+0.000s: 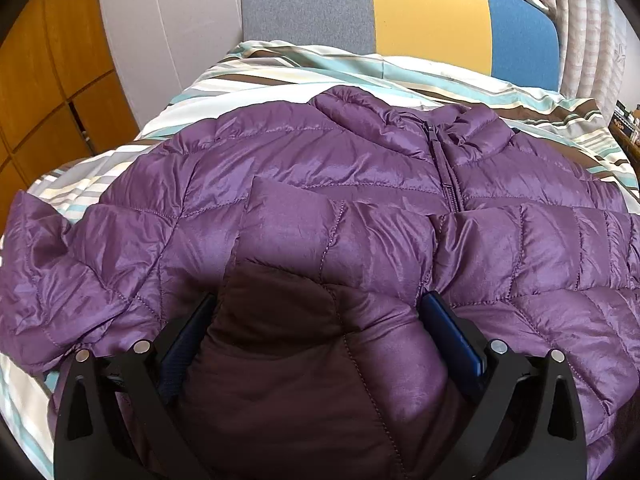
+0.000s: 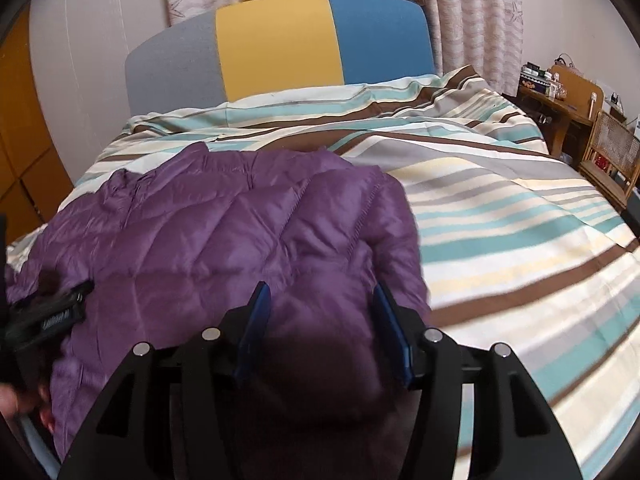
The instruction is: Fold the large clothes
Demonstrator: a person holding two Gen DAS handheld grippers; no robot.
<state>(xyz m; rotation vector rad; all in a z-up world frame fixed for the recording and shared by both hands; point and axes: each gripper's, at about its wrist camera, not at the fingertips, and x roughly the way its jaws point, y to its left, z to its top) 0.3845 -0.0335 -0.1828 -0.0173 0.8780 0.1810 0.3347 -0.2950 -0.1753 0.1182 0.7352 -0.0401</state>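
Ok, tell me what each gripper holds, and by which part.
Nothing clearly held. The left gripper stands wide open around the folded sleeve of the purple jacket; the right gripper straddles its edge, and a pinch cannot be told.

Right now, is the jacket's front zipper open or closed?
Closed, where visible: the zipper on the purple jacket runs joined below the collar; folded sleeves hide its lower part.
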